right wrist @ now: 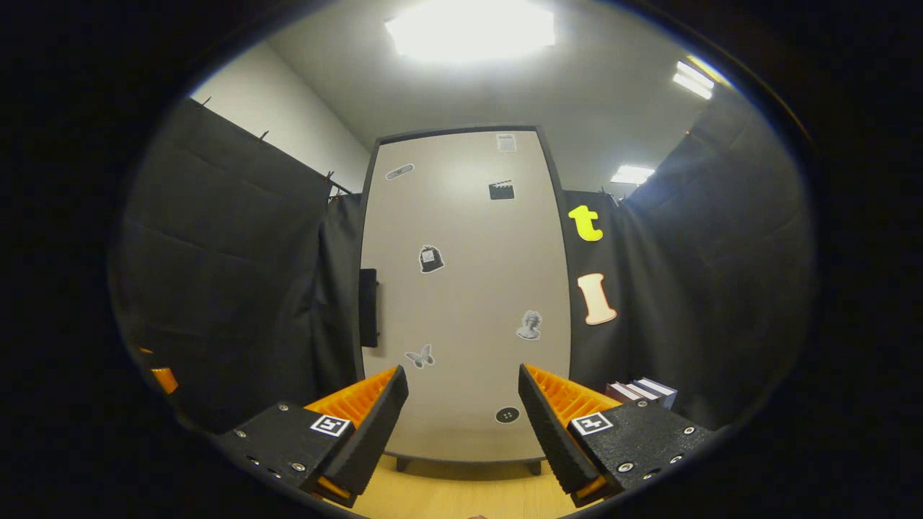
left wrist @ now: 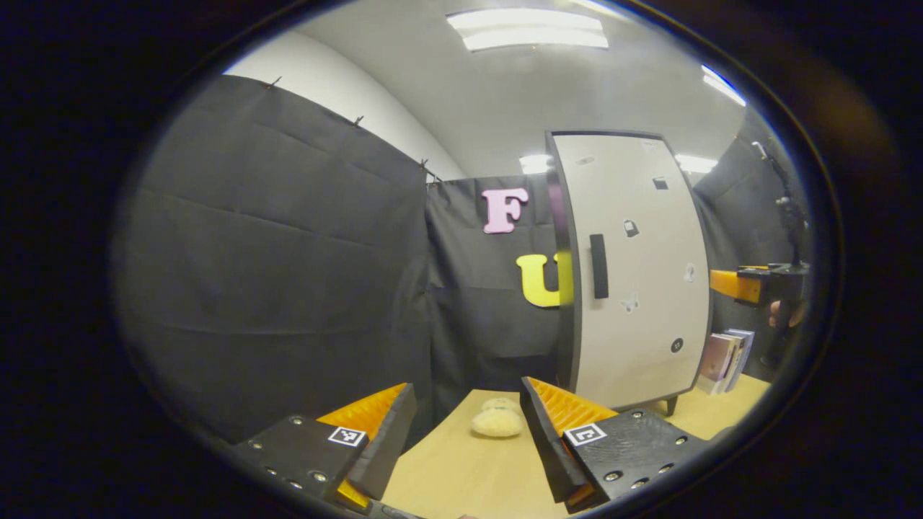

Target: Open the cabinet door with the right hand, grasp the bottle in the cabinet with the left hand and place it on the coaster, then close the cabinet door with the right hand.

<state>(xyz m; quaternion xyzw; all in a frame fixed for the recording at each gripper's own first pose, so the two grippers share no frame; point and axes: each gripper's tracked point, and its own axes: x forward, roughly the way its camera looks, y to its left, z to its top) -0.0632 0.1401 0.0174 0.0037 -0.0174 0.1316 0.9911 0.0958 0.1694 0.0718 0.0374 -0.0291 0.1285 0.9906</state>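
A: Right gripper point(right wrist: 461, 418) status?

B: Fingers point(right wrist: 360, 411) spread, nothing between them. It faces the cabinet door point(right wrist: 461, 303) square on. Handle point(right wrist: 368, 308) is a dark vertical bar at 9 o'clock on the door's left edge, so the hinge is probably on the right. Makes sense for a right-hand pull: the door would swing toward that hand and leave the left side free.

A: Left gripper point(left wrist: 469, 432)?

B: Released too, fingers point(left wrist: 559, 425) wide and empty. It's low over the bench point(left wrist: 461, 476), aimed past the cabinet's left side. From there the handle point(left wrist: 598, 265) reads at 12 o'clock above the right finger, door point(left wrist: 634, 274) closed. Looks like it's parked off to the side so it's clear of the door swing, ready to go in once there's an opening.

A: Bottle?

B: Can't see it, door's shut. Per the task it's inside the cabinet.

A: Coaster?

B: Pale round fuzzy pad point(left wrist: 497, 419) on the bench just ahead, between the left fingers, near the cabinet's front-left corner. Likely that, can't be sure. Short carry from the opening if so.

A: Anything else?

B: Books point(left wrist: 725, 359) leaning at the cabinet's right, 3 o'clock. Right gripper point(left wrist: 750, 285) is also visible from the left gripper view at the far right, a hand point(left wrist: 786, 313) holding it.

A: Stage?

B: First step, door not opened yet.
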